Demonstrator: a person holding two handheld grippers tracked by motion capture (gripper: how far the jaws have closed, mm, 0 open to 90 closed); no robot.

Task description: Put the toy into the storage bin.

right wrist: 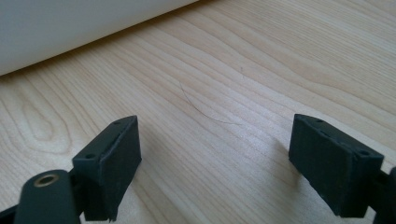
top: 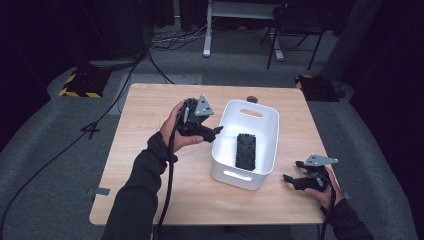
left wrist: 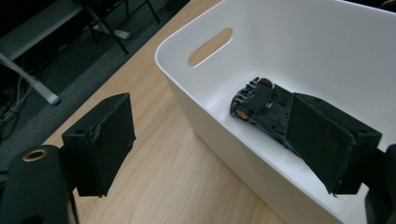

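We find the black device (top: 246, 150) lying flat on the floor of the white bin (top: 218, 150), just ahead of and below the left tongs (top: 216, 132), which hang at the bin's near-left rim. In the left gripper view the device (left wrist: 261, 108) sits past the rim, partly hidden behind one pad, and the tongs (left wrist: 224, 144) straddle the bin wall (left wrist: 205, 126) with their jaws well apart and nothing between them. The right tongs (top: 290, 180) rest low over the table (top: 150, 165), off the bin's other side, gaping just as wide and holding nothing; their own view shows bare wood (right wrist: 210, 107) between the pads.

We judge the main risk to be the bin wall. If the left tongs drop or swing inward from here, one jaw could catch the rim and shove or tip the bin, since nothing steadies it. The device lies flat and close to the bottom, so a reach for it could pinch only an edge and let it slip. The trailing cable (top: 169, 190) could also drag across the table.
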